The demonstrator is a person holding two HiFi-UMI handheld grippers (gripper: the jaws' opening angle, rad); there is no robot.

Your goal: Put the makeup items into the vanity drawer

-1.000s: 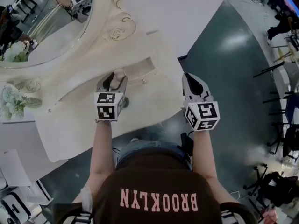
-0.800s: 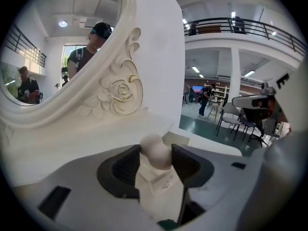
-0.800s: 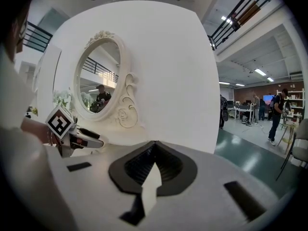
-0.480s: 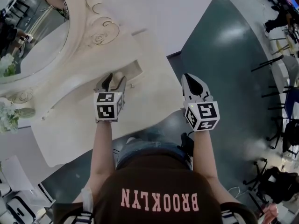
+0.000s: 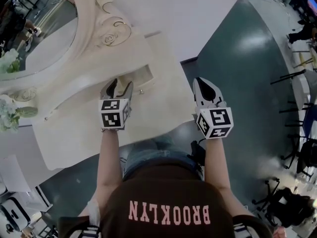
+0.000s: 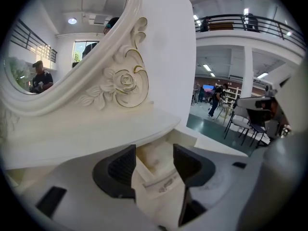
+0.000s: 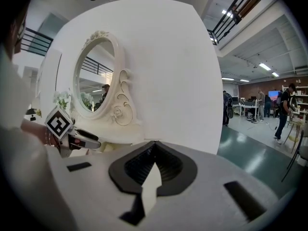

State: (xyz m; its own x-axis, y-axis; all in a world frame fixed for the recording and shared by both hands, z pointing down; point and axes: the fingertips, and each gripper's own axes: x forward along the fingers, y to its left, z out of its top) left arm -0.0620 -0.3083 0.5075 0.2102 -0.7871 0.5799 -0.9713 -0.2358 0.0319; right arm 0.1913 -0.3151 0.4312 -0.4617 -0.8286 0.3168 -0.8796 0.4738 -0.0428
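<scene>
The cream vanity (image 5: 89, 128) has a small drawer (image 5: 143, 77) standing open under its top shelf. My left gripper (image 5: 119, 87) hovers just in front of that drawer with its jaws apart and opening. In the left gripper view the left gripper (image 6: 154, 165) holds nothing; only the pale inside and front rim of the drawer (image 6: 163, 183) show past the jaws. Whether an item lies in the drawer I cannot tell. My right gripper (image 5: 204, 83) hangs shut and empty off the vanity's right edge; its jaws (image 7: 154, 153) meet at the tips.
An oval mirror (image 5: 34, 38) with a carved rose frame (image 5: 114, 31) rises behind the drawer. White flowers (image 5: 10, 114) stand at the vanity's left. A white wall panel (image 5: 188, 14) is at the back; chairs and stands (image 5: 297, 73) are on the green floor at right.
A beige item that showed between the left jaws a second ago is no longer seen there. The left jaws stand a little wider. The right gripper has not moved.
</scene>
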